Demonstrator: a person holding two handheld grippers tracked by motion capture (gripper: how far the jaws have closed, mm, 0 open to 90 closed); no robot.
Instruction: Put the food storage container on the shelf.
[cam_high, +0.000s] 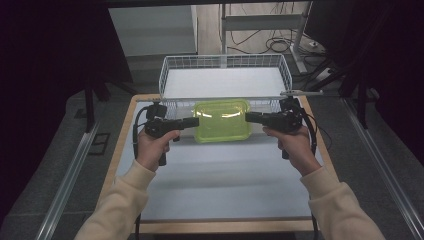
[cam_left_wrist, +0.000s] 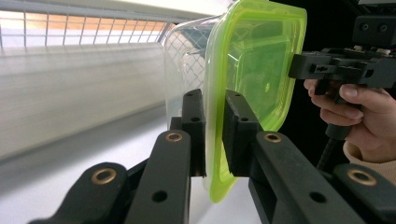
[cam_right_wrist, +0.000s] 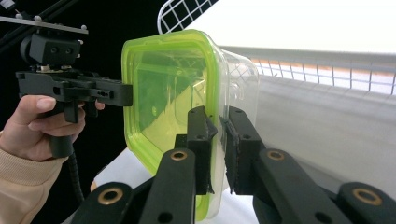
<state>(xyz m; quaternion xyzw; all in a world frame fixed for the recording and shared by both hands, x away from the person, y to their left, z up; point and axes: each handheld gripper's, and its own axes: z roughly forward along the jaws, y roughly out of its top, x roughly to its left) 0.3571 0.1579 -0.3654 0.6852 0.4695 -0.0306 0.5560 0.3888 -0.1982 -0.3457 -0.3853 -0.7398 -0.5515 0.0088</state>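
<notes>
A clear box (cam_high: 222, 120) with a green lid (cam_left_wrist: 254, 70) hangs between the two grippers, above the white table (cam_high: 215, 170) and just in front of the wire basket (cam_high: 225, 62).

The left gripper (cam_high: 192, 121) is clenched on the lid's rim at the box's left end; in the left gripper view its pads (cam_left_wrist: 238, 126) press the green edge from both sides. The right gripper (cam_high: 248, 117) grasps the rim at the opposite end in the same way, its pads (cam_right_wrist: 201, 135) on either side of the lid's edge in the right gripper view. Each gripper sits in a hand, left (cam_high: 152, 145) and right (cam_high: 295, 145), with cream sleeves (cam_high: 120, 200) behind.

The box looks empty: through the lid and the clear wall only the basket's mesh and the table show. The lid is seated on the box all round.

The basket stands at the table's far edge, its white floor bare. Its near wall lies just behind the box; whether they touch cannot be told.
</notes>
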